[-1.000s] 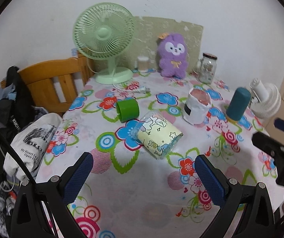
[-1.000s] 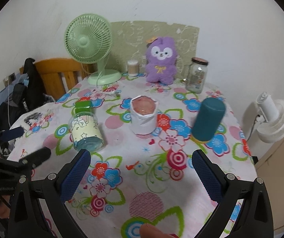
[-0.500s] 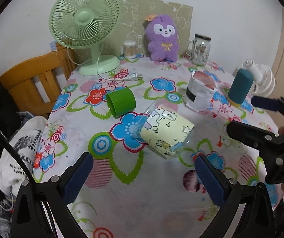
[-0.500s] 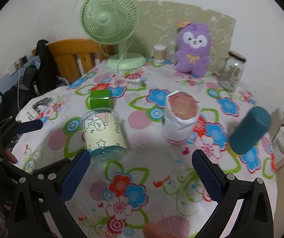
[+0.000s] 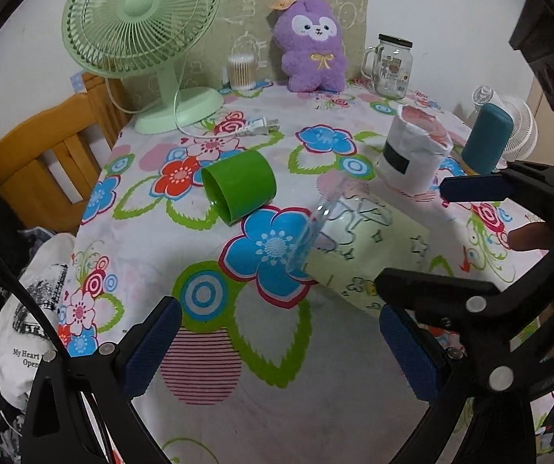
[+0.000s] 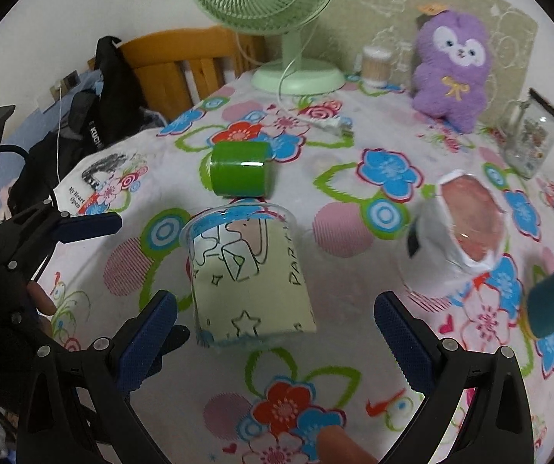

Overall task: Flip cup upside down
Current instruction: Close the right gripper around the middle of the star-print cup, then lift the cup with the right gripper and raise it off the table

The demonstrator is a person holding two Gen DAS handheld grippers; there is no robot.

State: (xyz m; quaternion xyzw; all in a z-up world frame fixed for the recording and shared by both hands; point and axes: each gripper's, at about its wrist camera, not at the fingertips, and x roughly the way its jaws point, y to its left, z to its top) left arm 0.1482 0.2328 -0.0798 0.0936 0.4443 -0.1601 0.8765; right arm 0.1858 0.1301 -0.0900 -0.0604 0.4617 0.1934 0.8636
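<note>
A clear plastic cup with a pale yellow cartoon sleeve (image 5: 358,255) lies on its side on the floral tablecloth, mouth toward a green cup (image 5: 238,189) that also lies on its side. In the right wrist view the clear cup (image 6: 249,274) lies just beyond my right gripper (image 6: 277,332), base toward me, and the green cup (image 6: 240,174) lies behind it. My left gripper (image 5: 280,348) is open and empty, with the clear cup just beyond its right finger. My right gripper is open and empty, and it also shows at the right of the left wrist view (image 5: 427,239), one finger on each side of the cup's base.
On the table stand a white paper-wrapped container (image 5: 412,154), a teal cylinder (image 5: 487,139), a glass jar (image 5: 391,65), a purple plush (image 5: 311,42), a green fan (image 5: 141,23) with its loose plug, and a cotton-swab tub (image 5: 242,71). A wooden chair (image 5: 45,154) with bags stands at the left.
Both grippers have moved in toward the clear cup, which now looms larger in both views. The right gripper has closed in beside the left one. Neither cup has moved.
</note>
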